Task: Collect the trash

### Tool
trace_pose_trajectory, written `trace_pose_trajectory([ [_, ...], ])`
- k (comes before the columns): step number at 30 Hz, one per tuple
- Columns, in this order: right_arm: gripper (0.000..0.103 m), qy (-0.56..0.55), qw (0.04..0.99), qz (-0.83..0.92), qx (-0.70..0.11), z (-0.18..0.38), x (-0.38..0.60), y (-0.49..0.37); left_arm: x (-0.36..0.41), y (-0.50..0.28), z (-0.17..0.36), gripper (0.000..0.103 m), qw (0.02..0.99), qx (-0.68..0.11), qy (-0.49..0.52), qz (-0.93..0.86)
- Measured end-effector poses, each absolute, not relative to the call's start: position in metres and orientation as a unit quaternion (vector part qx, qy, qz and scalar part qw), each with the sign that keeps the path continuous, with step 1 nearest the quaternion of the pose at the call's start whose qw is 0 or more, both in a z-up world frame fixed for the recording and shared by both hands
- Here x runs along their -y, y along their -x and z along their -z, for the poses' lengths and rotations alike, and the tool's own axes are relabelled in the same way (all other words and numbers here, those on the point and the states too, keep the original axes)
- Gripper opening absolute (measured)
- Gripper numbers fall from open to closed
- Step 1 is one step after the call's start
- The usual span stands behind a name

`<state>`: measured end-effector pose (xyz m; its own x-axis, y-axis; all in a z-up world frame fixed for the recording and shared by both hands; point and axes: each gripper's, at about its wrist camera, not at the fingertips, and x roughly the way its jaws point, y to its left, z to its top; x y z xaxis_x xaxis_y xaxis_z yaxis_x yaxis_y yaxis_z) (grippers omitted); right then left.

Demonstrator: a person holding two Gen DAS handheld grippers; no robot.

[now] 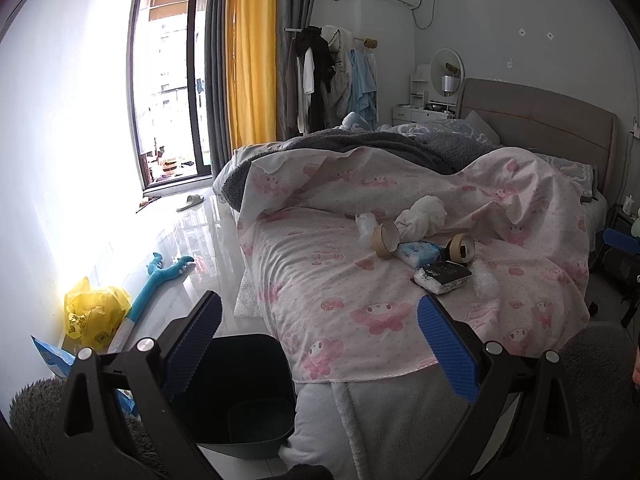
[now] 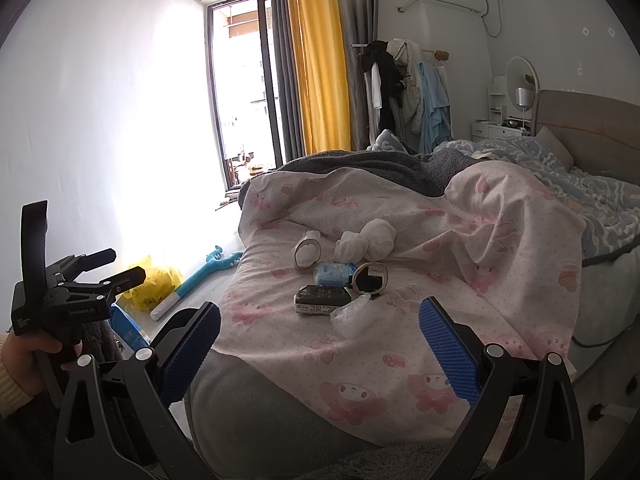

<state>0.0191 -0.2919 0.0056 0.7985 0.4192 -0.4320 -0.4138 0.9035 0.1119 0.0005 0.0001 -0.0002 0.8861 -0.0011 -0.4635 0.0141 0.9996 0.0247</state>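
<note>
Right wrist view: trash ahead on the bed.
My right gripper [image 2: 319, 354], jaws wide and empty, faces the bubble wrap [image 2: 349, 313]; I judge it nearer than my left gripper [image 1: 319, 346], also wide.

- Bed [image 2: 400, 360] under a pink printed sheet, ahead of both grippers.
- On it, in one cluster: two tape rolls [image 2: 307, 253], a white cloth bundle [image 2: 366, 245], a blue tissue pack [image 2: 334, 274], a dark packet [image 2: 320, 298], crumpled clear plastic [image 2: 350, 316].
</note>
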Motion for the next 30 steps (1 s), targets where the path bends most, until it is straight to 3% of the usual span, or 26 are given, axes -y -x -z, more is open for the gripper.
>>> trace_pose_trajectory([
  [11, 0.1, -0.005, 0.948, -0.219, -0.232, -0.006, 0.293, -0.02, 0.001, -0.003, 0.005, 0.1, 0.971, -0.24, -0.012, 0.005],
  [30, 0.1, 0.0, 0.919, -0.243, -0.309, 0.014, 0.278, -0.068, 0.017, -0.019, -0.001, 0.1, 0.967, -0.238, -0.014, 0.094],
])
